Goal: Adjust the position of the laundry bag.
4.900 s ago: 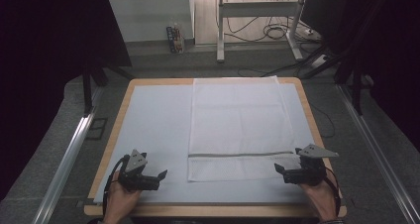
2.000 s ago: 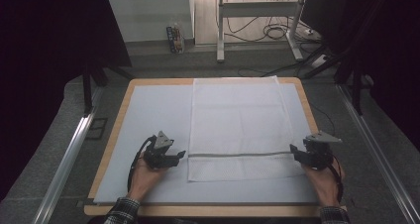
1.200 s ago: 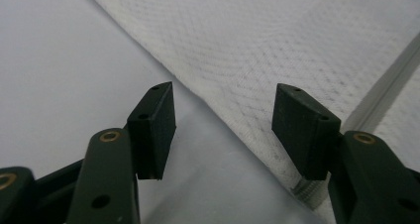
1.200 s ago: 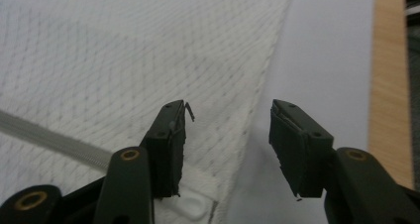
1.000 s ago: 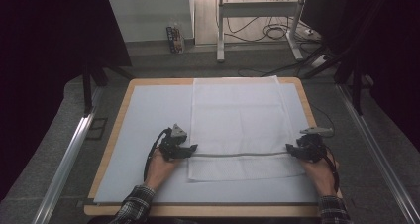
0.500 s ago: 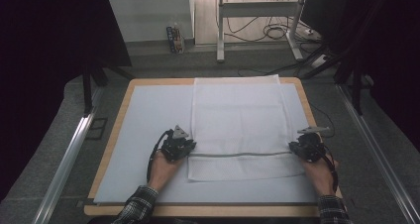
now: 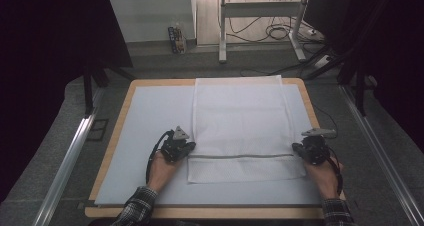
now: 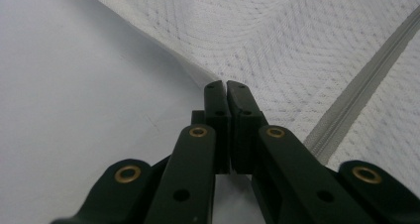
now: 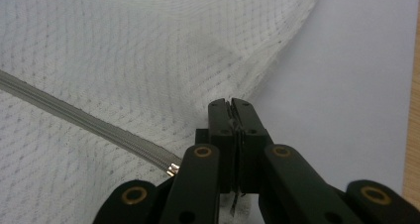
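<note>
A: Main object? Quick.

B: White mesh fabric bag with a grey zipper strip (image 7: 240, 121), lying flat on the pale sheet-covered wooden-edged table (image 7: 150, 111). It runs from the far edge of the table towards the person, right of centre. The grey zipper (image 7: 240, 156) crosses it near the close end, side to side.

A: Left gripper?

B: Black two-jaw left gripper (image 7: 186, 147) sits at the bag's left edge, just about level with the zipper. In the left gripper view (image 8: 226, 92) the jaws are pressed together, with only a hairline gap between them, and the tips are right at the cloth's edge. The edge looks lifted a little there. Whether mesh is actually pinched between them, I cannot tell.

A: Right one?

B: Black two-jaw right gripper (image 7: 302, 151) is at the bag's right edge, by the zipper's end. In the right gripper view (image 9: 230, 104) the jaws are closed, and a sliver of white mesh shows caught in the seam between them, so it's clamped on the bag's edge. The fabric rises in a fold towards the tips. The zipper's metal end lies just left of the jaws.

A: Hands?

B: The left hand (image 7: 160, 168) and the right hand (image 7: 322, 173) come in from the bottom of the high view, each behind its gripper. Plaid sleeve cuffs show at both wrists.

A: Background?

B: Grey carpeted floor, a metal stand with cables beyond the table, and aluminium rails along both sides.
</note>
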`<state>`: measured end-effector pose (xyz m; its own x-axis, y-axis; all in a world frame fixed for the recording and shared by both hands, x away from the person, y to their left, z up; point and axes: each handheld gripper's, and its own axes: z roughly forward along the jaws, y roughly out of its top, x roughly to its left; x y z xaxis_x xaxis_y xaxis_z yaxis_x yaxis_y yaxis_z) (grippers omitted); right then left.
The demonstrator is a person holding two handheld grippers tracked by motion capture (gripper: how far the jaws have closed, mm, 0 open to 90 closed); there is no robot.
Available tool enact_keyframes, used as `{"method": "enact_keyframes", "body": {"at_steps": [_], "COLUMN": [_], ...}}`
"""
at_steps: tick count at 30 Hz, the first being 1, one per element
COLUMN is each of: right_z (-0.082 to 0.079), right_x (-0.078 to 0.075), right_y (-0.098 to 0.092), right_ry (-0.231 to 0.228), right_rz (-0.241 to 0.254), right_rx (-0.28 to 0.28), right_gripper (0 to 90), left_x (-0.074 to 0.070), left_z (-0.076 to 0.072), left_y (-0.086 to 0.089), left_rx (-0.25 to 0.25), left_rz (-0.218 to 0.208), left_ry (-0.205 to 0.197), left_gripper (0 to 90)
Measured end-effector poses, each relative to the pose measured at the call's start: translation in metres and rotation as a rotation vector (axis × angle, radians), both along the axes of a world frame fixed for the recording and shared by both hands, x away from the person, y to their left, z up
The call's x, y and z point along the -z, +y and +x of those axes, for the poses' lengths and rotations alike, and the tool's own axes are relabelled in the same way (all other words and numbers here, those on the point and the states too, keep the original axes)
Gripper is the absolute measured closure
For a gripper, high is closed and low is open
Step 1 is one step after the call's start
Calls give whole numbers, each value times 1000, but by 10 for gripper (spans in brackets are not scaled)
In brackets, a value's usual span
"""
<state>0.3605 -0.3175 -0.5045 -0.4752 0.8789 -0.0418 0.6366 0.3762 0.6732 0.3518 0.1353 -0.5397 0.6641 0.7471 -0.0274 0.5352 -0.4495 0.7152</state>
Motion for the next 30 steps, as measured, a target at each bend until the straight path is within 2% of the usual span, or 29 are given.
{"method": "enact_keyframes", "body": {"at_steps": [10,16,24,30], "right_z": [-9,-13,-23,-31], "right_x": [-2,-2,-4,-5], "right_y": [4,11,29,41], "right_ry": [10,22,20,9], "right_rz": [14,3,-11,-29], "right_rx": [-63,-105,-188,-247], "right_gripper": [869,868,868,866], "left_x": [-4,-10,-16,-21], "left_z": [-4,-14,-24,-35], "left_y": [15,23,46,60], "left_rx": [20,67,66,77], "left_rz": [-31,15,2,7], "left_ry": [64,48,71,65], "left_gripper": [886,884,882,881]}}
